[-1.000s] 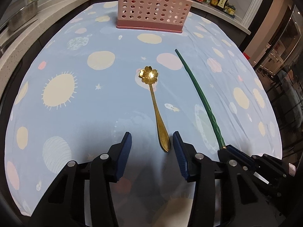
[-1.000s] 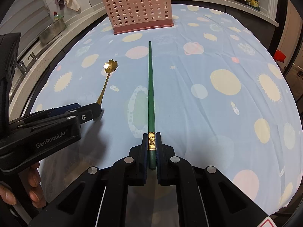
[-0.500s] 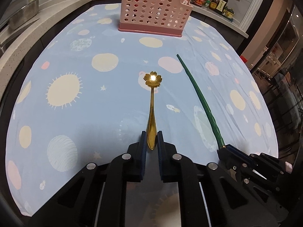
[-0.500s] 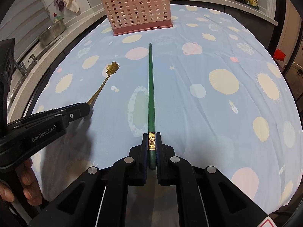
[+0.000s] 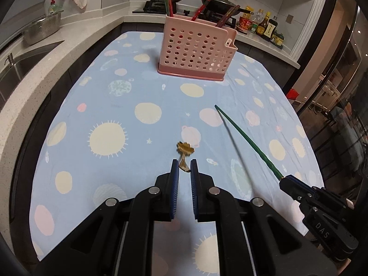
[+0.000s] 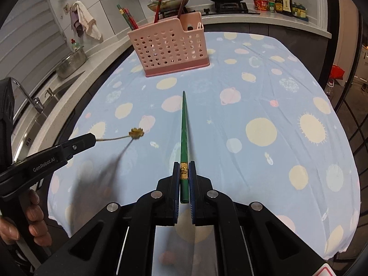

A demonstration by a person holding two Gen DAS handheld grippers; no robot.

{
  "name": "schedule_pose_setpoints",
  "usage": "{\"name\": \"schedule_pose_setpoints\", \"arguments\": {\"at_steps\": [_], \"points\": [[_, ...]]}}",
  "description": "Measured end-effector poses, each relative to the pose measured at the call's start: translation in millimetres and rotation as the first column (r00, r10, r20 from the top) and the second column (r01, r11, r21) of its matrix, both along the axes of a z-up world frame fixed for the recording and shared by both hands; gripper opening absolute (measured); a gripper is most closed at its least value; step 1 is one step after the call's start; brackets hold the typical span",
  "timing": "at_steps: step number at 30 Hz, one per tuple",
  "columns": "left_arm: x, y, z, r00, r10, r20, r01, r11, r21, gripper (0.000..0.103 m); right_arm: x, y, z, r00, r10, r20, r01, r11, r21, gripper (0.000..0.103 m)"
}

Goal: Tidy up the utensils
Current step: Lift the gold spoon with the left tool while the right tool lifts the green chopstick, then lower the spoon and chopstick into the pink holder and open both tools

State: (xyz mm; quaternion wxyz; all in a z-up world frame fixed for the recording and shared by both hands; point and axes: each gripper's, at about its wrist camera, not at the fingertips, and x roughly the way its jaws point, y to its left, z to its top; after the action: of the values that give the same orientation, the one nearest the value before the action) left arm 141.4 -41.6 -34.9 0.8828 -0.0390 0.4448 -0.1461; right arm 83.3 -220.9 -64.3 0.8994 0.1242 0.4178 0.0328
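Spoon point(image 5: 184, 151): gold, flower bowl; clamped by its handle end in the left gripper point(image 5: 184, 169), clear of the cloth point(image 5: 76, 142), bowl pointing forward.
Chopstick point(image 6: 184, 124): green; pinched at its gold band in the right gripper point(image 6: 184, 177), tip aimed at the rack point(image 6: 170, 48).
Rack: pink, perforated, at the cloth's far end, well apart from both tools; red chopsticks already stand in it.
Grip reason: each piece is held by its back end, probably so the front end can drop into a slot.
Left hand point(image 6: 25, 220): fingers wrapped around the gripper handle.
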Motion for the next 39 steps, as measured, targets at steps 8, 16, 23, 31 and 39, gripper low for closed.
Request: {"name": "schedule_pose_setpoints", "arguments": {"at_steps": [8,16,23,31,39], "points": [[6.7,4.7,20.7,0.999,0.0,0.047,0.0,1.0,-0.009,0.001,6.9,-14.9,42.4,0.994,-0.033,0.1,0.031,0.999,0.025,0.007],[9.5,7.0,35.2,0.997,-0.004,0.079,0.004,1.0,-0.003,0.001,15.5,-28.0,77.3,0.984,-0.052,0.168,0.044,0.998,0.051,0.007],[19.1,6.1,69.6,0.988,-0.022,0.15,0.022,1.0,-0.001,0.001,29.4,-35.8,110.5,0.967,-0.055,0.247,0.042,0.998,0.055,0.007],[54.2,4.7,114.0,0.972,-0.028,0.234,0.035,0.999,-0.025,0.001,63.4,-47.0,157.3,0.935,-0.052,0.351,0.03,0.997,0.067,0.007],[106.1,-1.6,163.7,0.938,-0.02,0.345,0.027,1.0,-0.015,0.001,110.6,-57.1,208.6,0.873,-0.075,0.482,0.034,0.995,0.092,0.007]]}}
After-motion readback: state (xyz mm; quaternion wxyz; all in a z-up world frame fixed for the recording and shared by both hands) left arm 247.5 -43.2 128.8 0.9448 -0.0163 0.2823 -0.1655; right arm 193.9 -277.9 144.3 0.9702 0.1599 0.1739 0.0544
